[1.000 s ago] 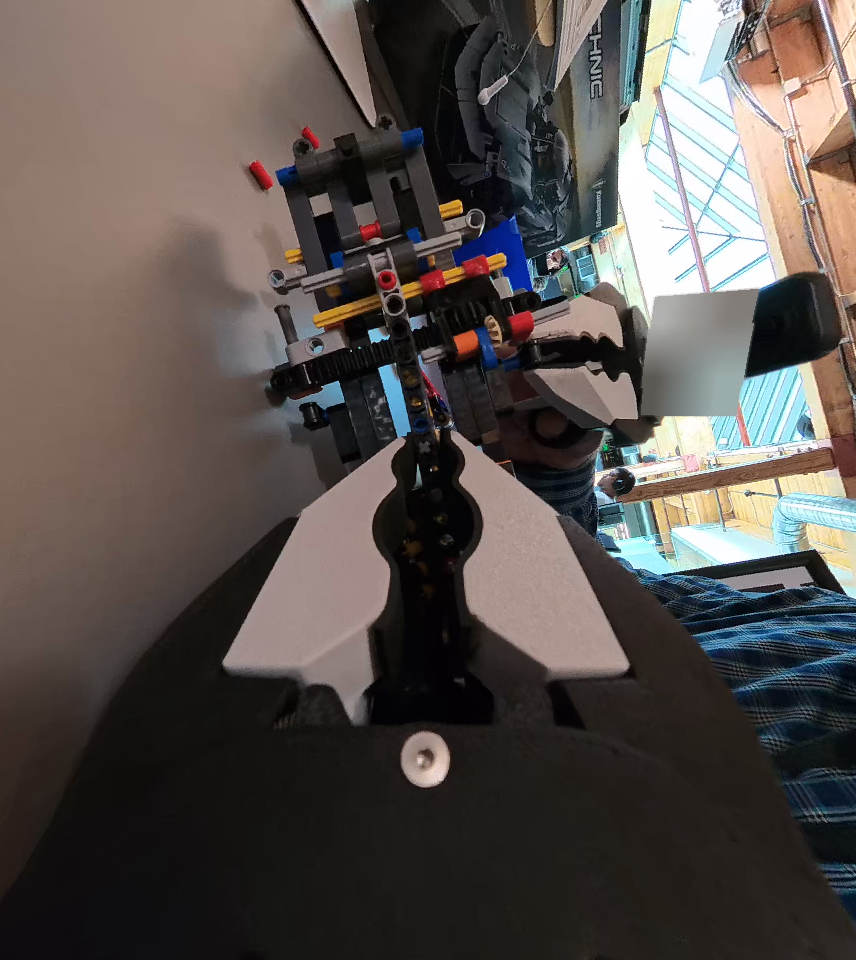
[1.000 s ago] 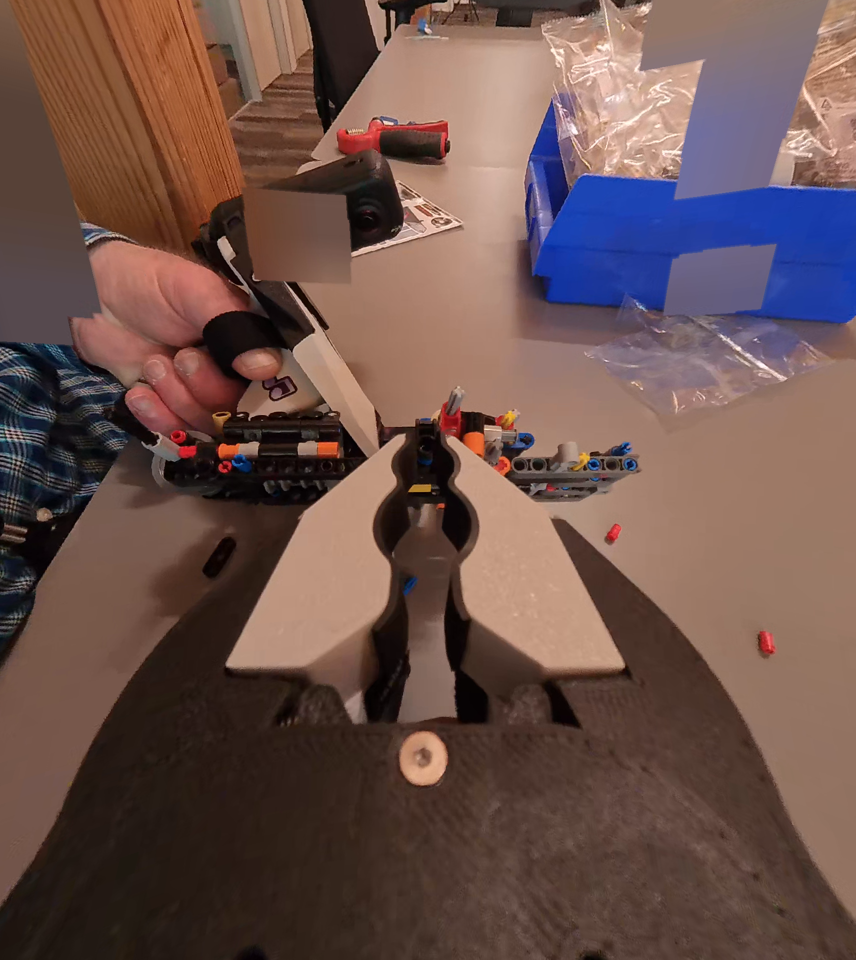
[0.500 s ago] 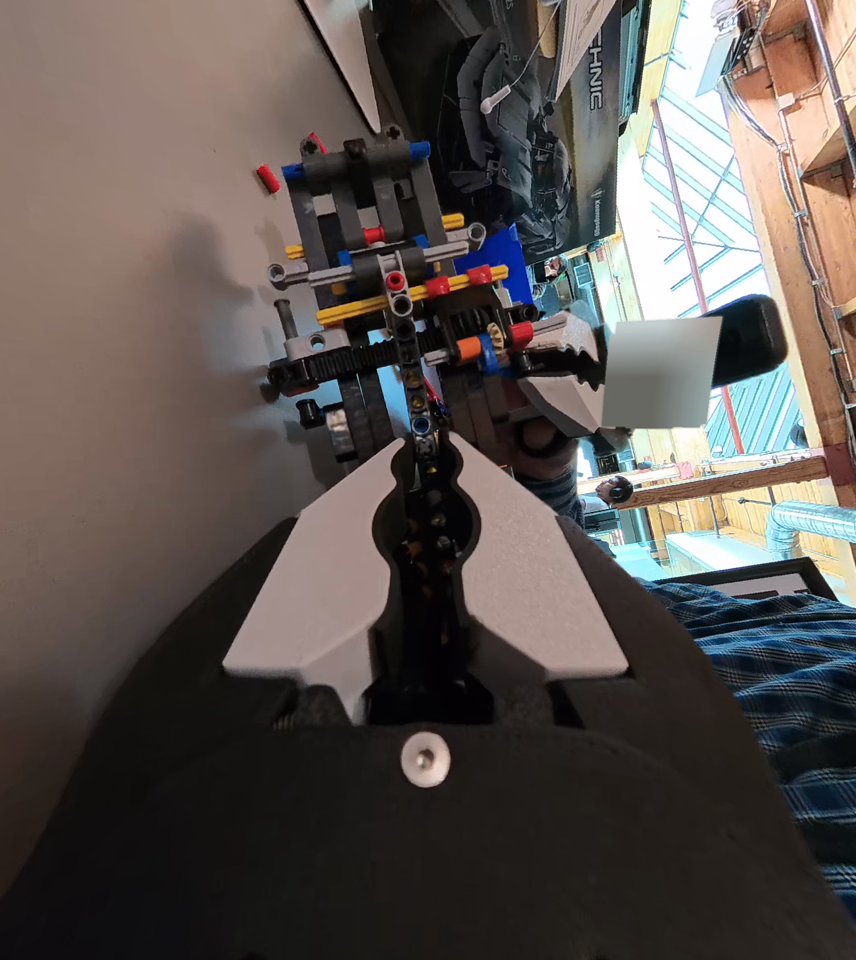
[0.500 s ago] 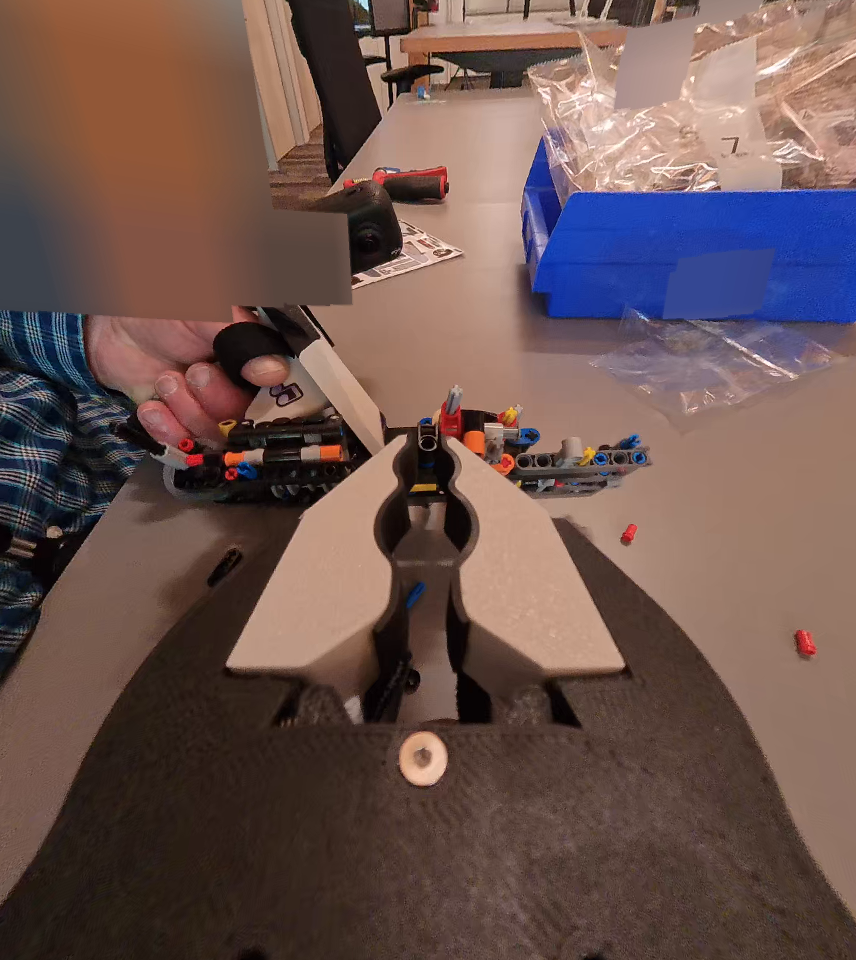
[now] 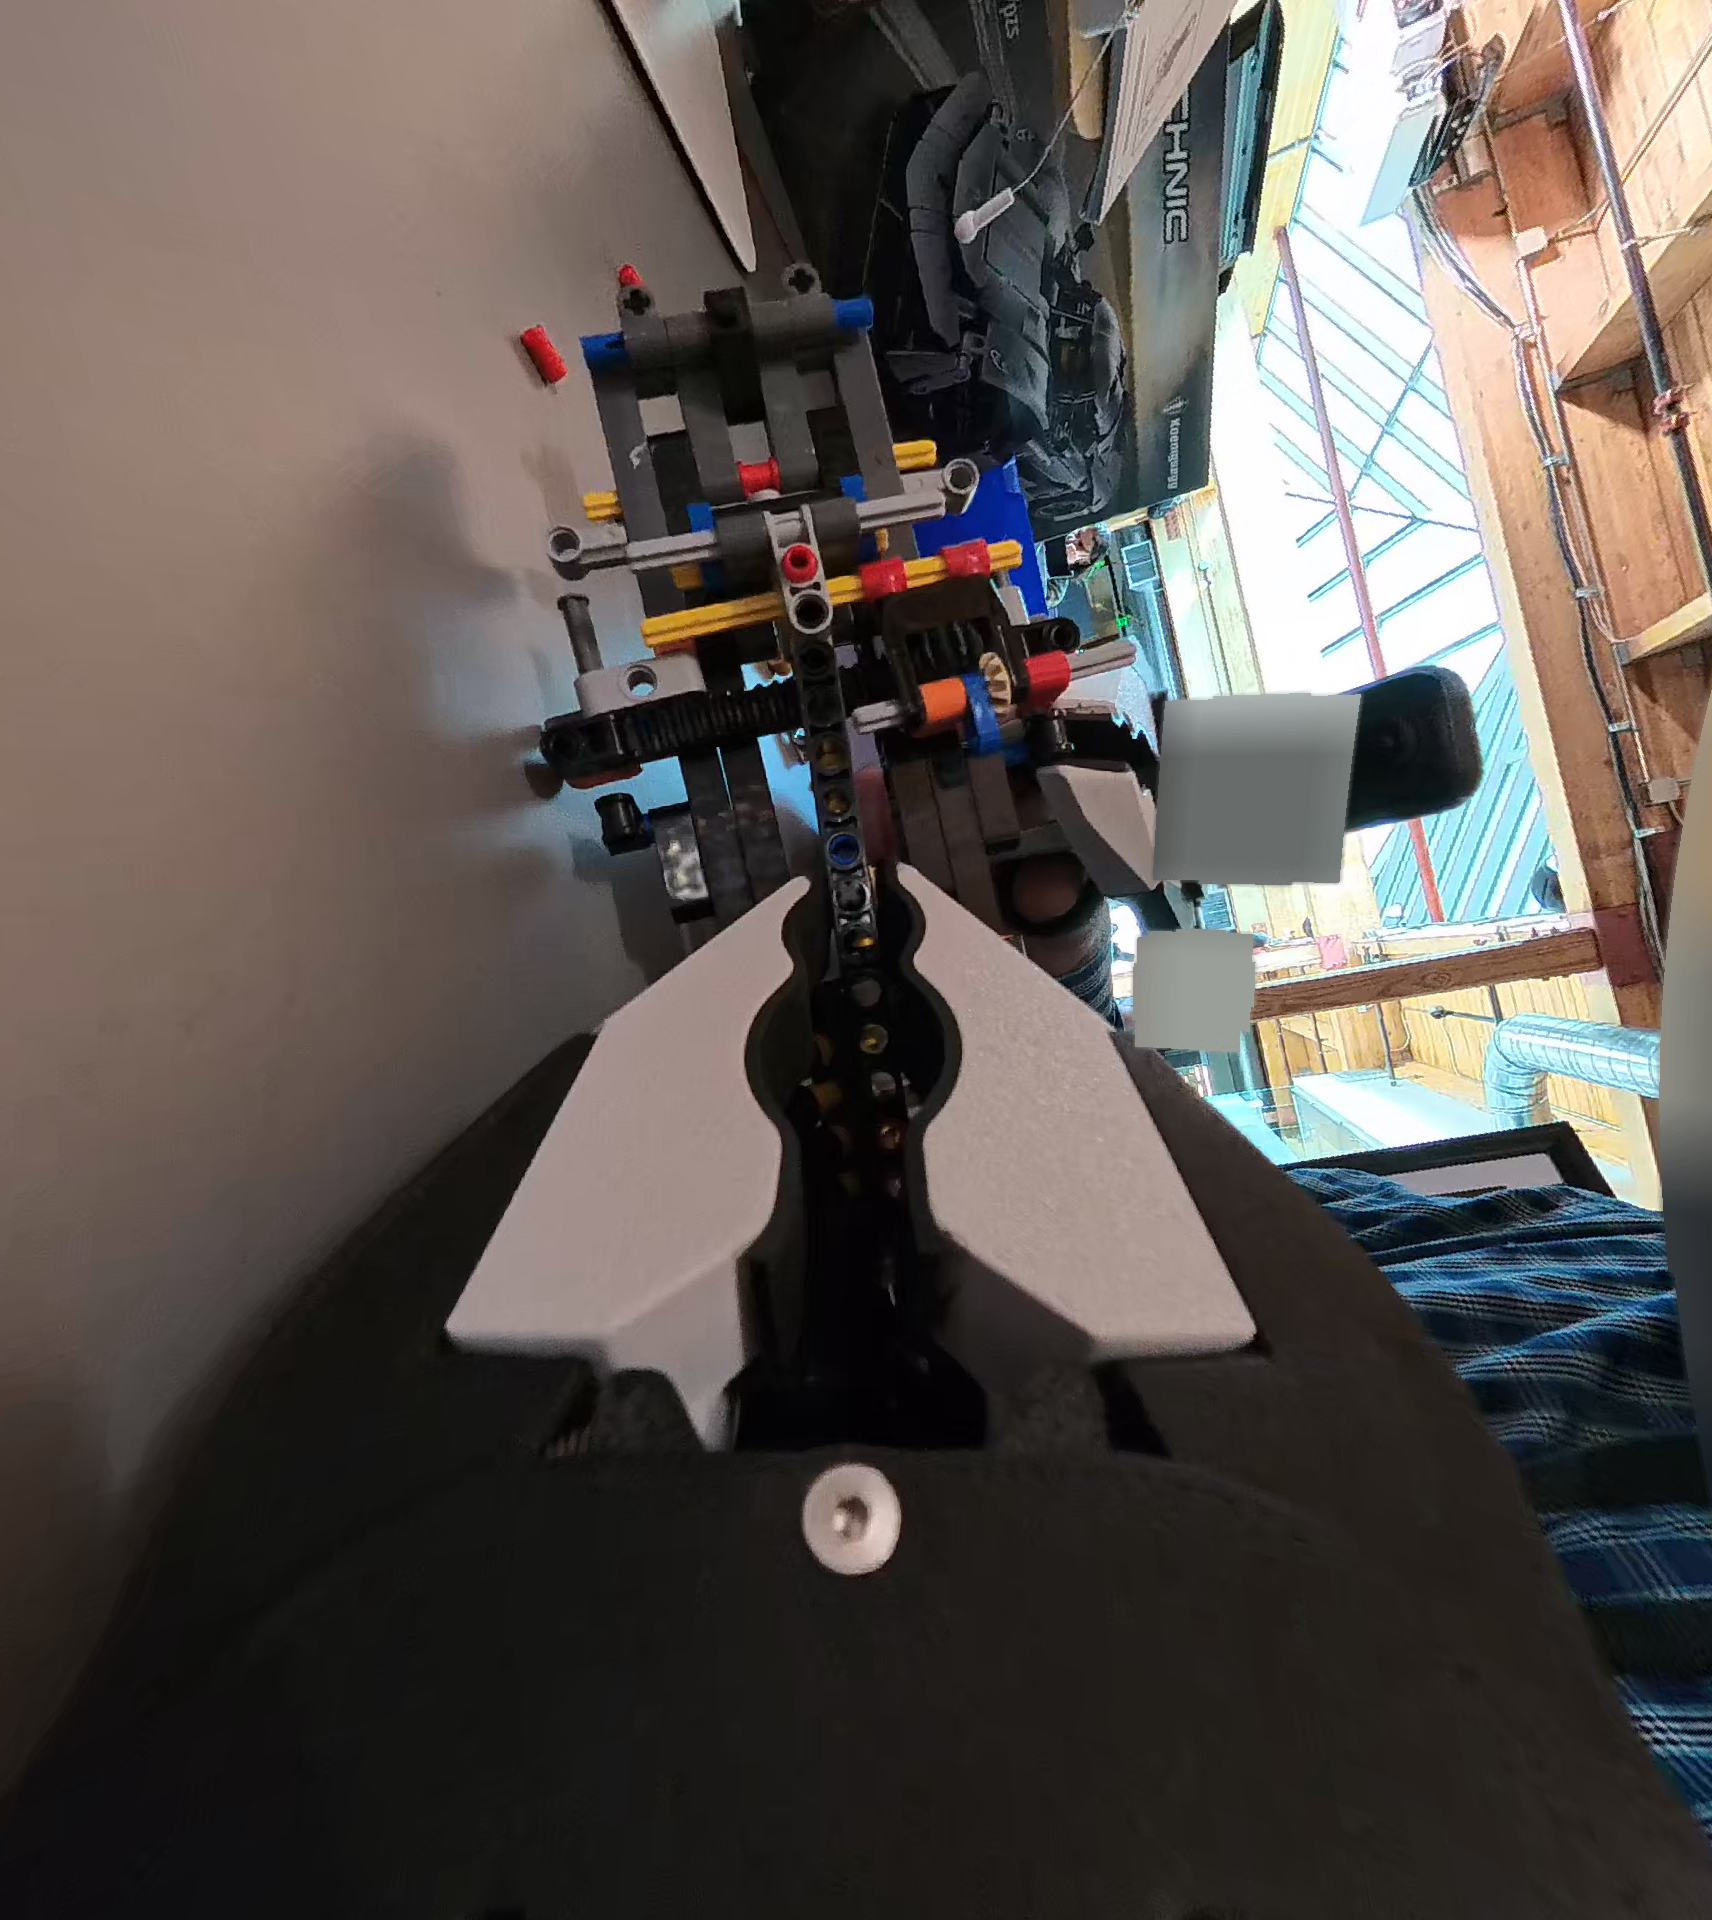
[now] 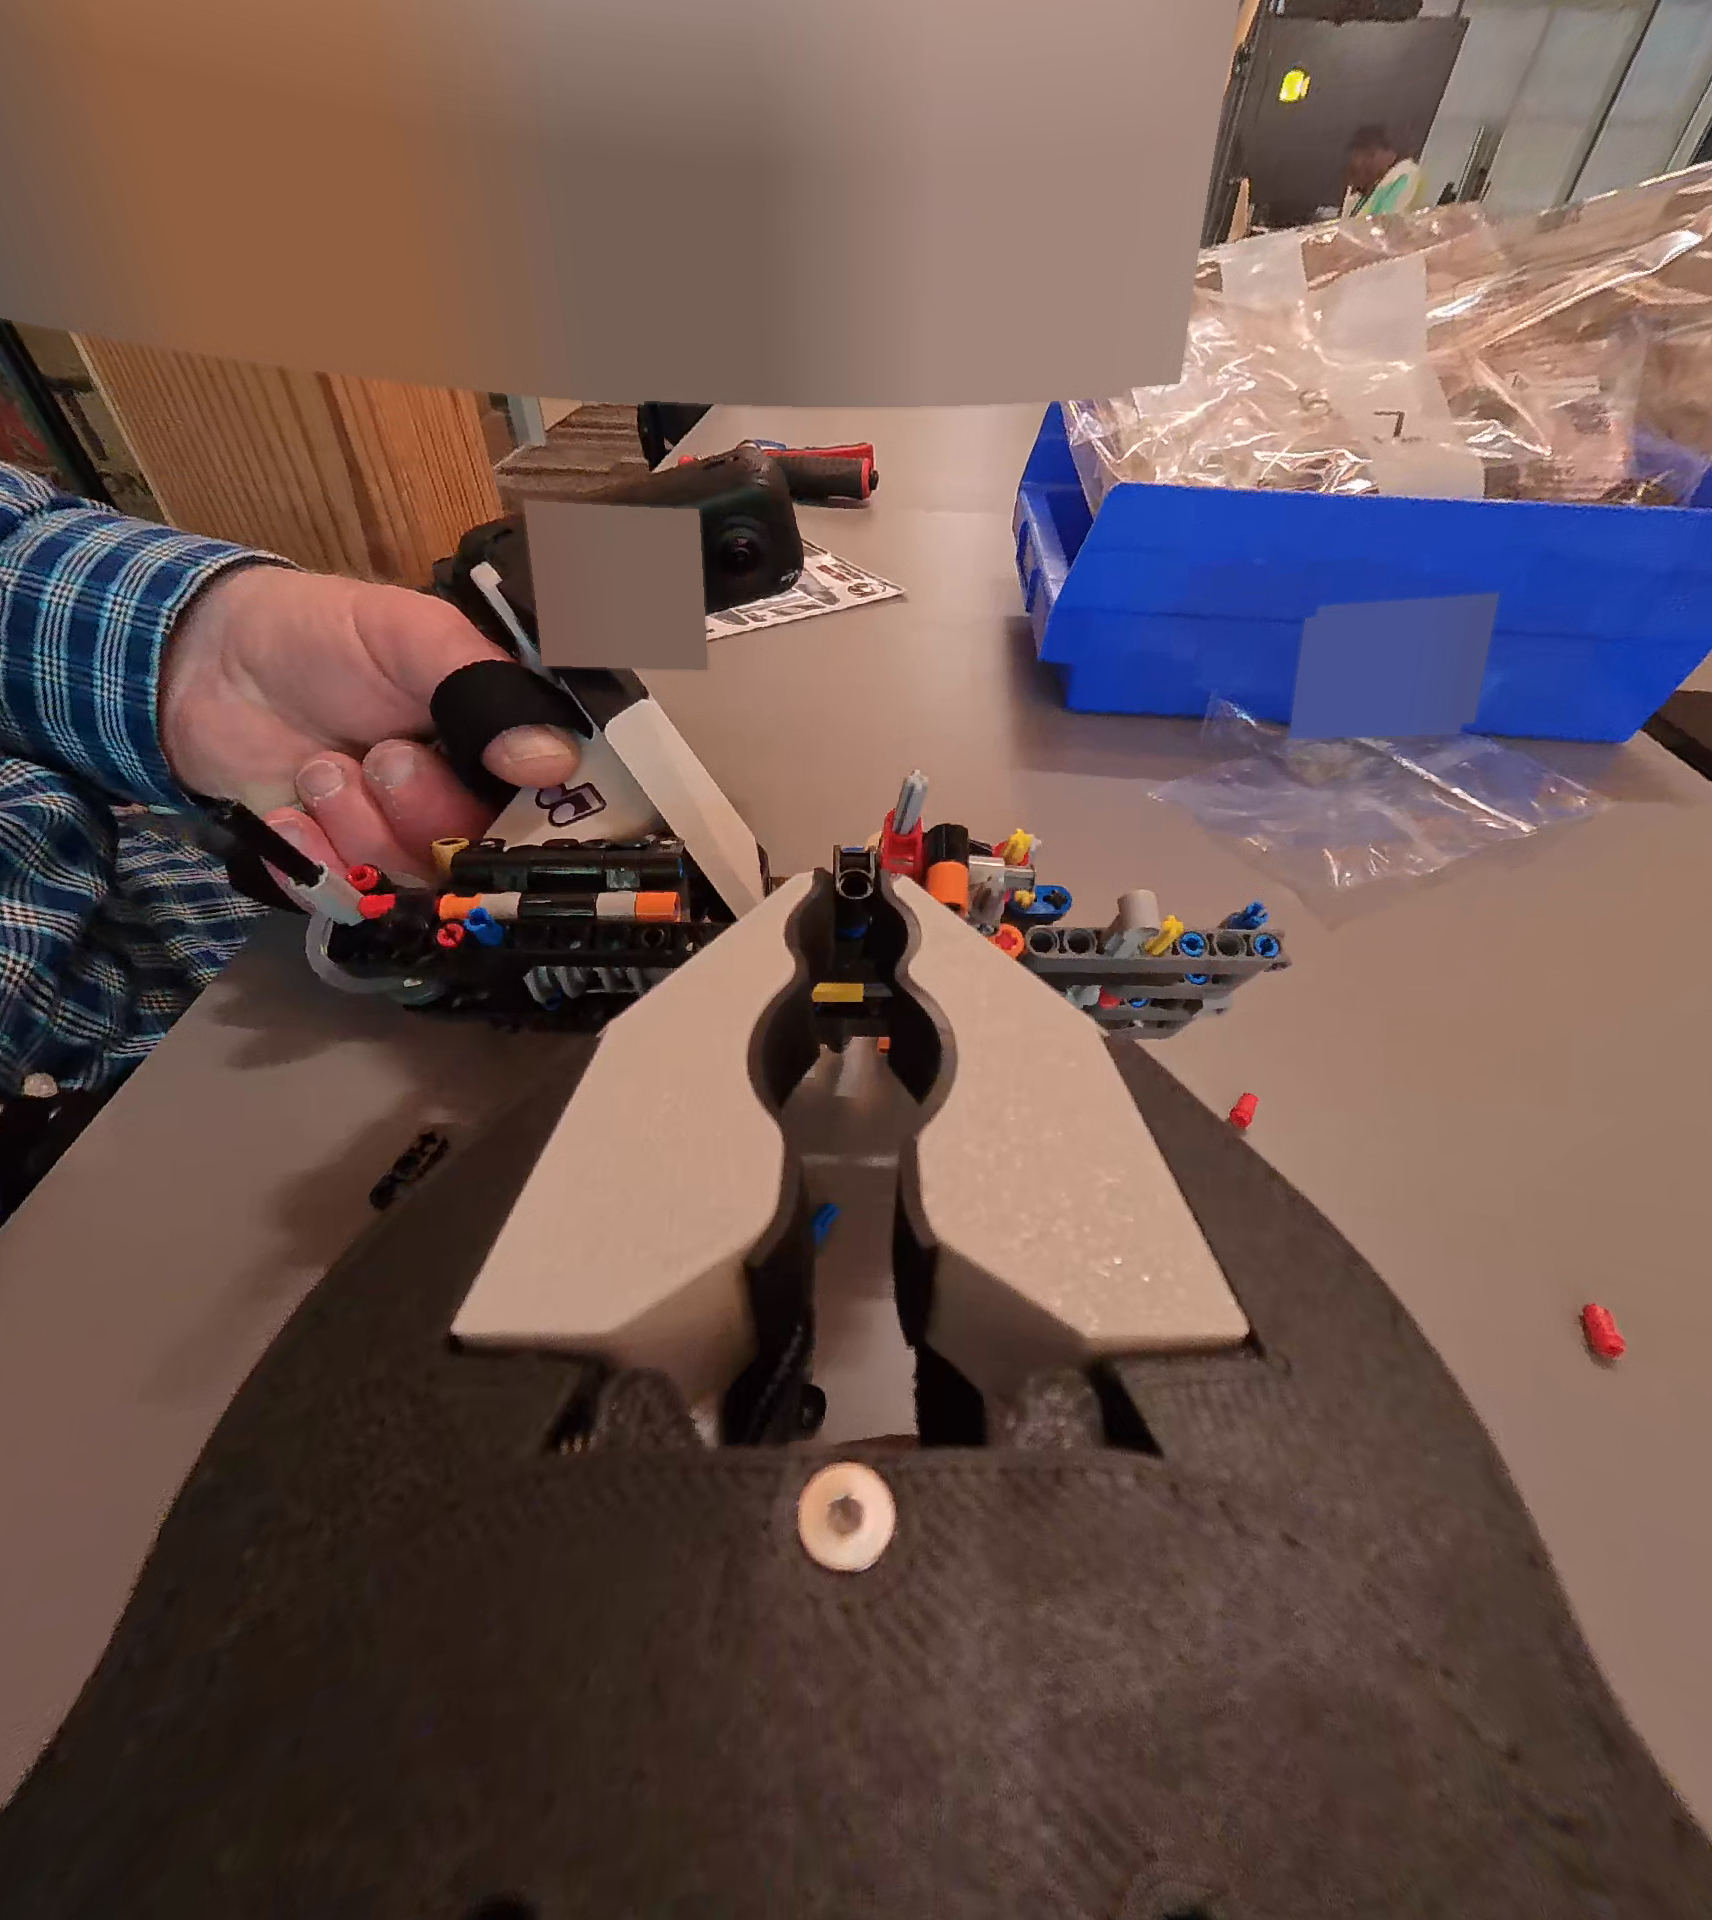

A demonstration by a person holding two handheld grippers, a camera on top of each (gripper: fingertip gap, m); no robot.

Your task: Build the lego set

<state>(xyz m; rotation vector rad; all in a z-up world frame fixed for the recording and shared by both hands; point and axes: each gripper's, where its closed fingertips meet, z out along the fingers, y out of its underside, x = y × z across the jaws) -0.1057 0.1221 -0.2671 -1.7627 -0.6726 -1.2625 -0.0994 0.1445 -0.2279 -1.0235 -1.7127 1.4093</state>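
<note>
The lego assembly (image 5: 779, 582), grey and black beams with yellow axles and red, blue and orange pins, lies on the grey table (image 5: 208, 520). My left gripper (image 5: 857, 894) is shut on a long black beam (image 5: 831, 769) that runs out into the assembly. My right gripper (image 6: 852, 883) is shut on a black upright piece (image 6: 853, 878) at the middle of the assembly (image 6: 1143, 945). Each gripper shows in the other's view: the right one (image 5: 1091, 821) at the assembly's side, the left one (image 6: 686, 790) held by a hand (image 6: 332, 707).
Loose red pins (image 6: 1243, 1110) (image 6: 1600, 1330) and a black pin (image 6: 407, 1169) lie on the table. A blue bin (image 6: 1403, 582) with plastic bags stands at the back right, with an empty bag (image 6: 1371, 800) before it. A sticker sheet (image 6: 800, 603) and a red-handled tool (image 6: 810, 473) lie farther back. Tip to tip, the grippers are about 5 centimeters apart.
Both grippers keep their hold on the assembly. The right wrist view has tilted upward, showing more background. In the left wrist view the right gripper has shifted slightly lower along the assembly.
</note>
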